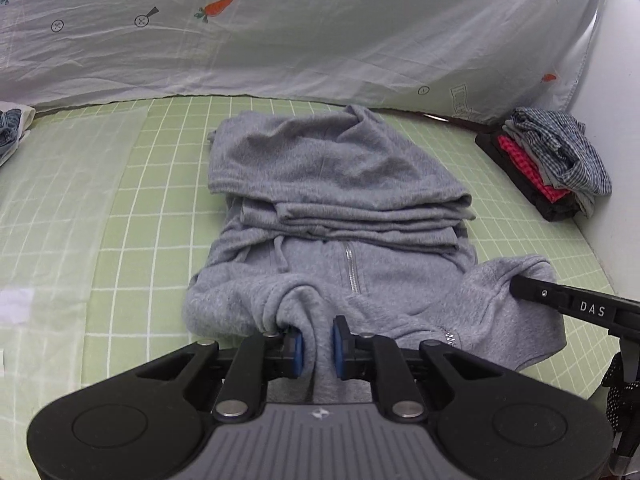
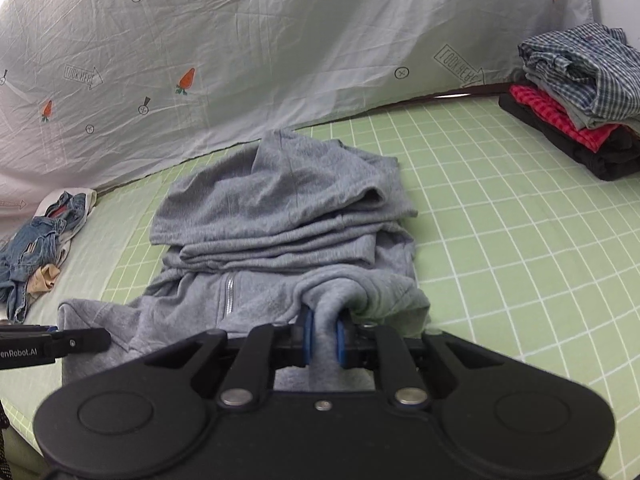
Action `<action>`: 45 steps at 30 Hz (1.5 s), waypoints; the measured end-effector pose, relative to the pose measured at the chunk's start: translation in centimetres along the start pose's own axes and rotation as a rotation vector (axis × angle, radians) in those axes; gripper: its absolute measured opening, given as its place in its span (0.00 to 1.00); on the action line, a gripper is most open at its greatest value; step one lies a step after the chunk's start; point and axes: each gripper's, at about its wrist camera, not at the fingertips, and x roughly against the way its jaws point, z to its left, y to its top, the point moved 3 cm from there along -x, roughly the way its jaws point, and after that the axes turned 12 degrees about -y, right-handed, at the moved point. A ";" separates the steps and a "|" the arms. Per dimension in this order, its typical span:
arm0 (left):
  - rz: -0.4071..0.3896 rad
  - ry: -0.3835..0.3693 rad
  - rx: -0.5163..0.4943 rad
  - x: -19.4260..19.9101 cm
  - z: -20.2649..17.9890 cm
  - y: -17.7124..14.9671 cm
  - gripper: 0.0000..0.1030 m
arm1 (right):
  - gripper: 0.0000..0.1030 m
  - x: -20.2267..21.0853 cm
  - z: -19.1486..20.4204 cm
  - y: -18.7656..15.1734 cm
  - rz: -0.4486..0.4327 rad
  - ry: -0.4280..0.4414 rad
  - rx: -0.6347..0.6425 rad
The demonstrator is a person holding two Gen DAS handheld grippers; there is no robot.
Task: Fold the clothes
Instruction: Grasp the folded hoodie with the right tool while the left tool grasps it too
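Grey zip hoodie (image 1: 340,208) lies in the middle of the green gridded mat (image 1: 120,208), part-folded: its far portion is already doubled back on itself in several flat layers, with the zip and a drawcord showing on the near portion. The near edge remains unfolded and bunched. One more fold toward the far side appears outstanding, then transfer to the finished stack.

Folded stack (image 2: 580,100) of checked, red and dark garments sits at the far right of the mat, well apart from the hoodie. An unsorted heap of denim and light garments (image 2: 36,248) at the far left looks yet to be handled, so the task is judged roughly midway.

Left gripper (image 1: 318,344): jaws nearly closed, pinching a ridge of the hoodie's near edge between the blue pads.

Right gripper (image 2: 323,340): jaws likewise nearly closed, clamped on a gathered tongue of the same edge, farther right
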 end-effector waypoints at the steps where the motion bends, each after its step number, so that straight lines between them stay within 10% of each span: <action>1: -0.015 -0.002 0.004 -0.2 0.2 1.0 0.15 | 0.12 -0.4 0.0 0.9 -0.010 0.002 -0.008; 10: -0.122 -0.015 0.043 -2.8 2.8 9.4 0.15 | 0.12 -5.0 -0.3 8.3 -0.077 0.004 -0.110; 18: 0.001 -0.050 0.330 -12.8 10.0 9.6 0.16 | 0.14 -14.7 -0.8 8.1 0.069 -0.043 -0.127; 24: 0.011 -0.060 0.408 -12.4 10.4 10.5 0.16 | 0.16 -14.9 0.2 9.9 0.117 -0.047 -0.021; 36: -0.108 -0.122 0.591 -9.4 13.2 17.7 0.20 | 0.27 -16.2 -3.5 15.9 0.119 0.082 -0.377; 38: -0.160 -0.117 0.591 -8.9 13.8 19.0 0.25 | 0.44 -16.0 -3.7 16.9 0.065 0.076 -0.399; 45: -0.288 0.009 0.502 -6.0 15.2 21.0 0.69 | 0.53 -15.7 -3.6 18.9 -0.020 -0.017 -0.290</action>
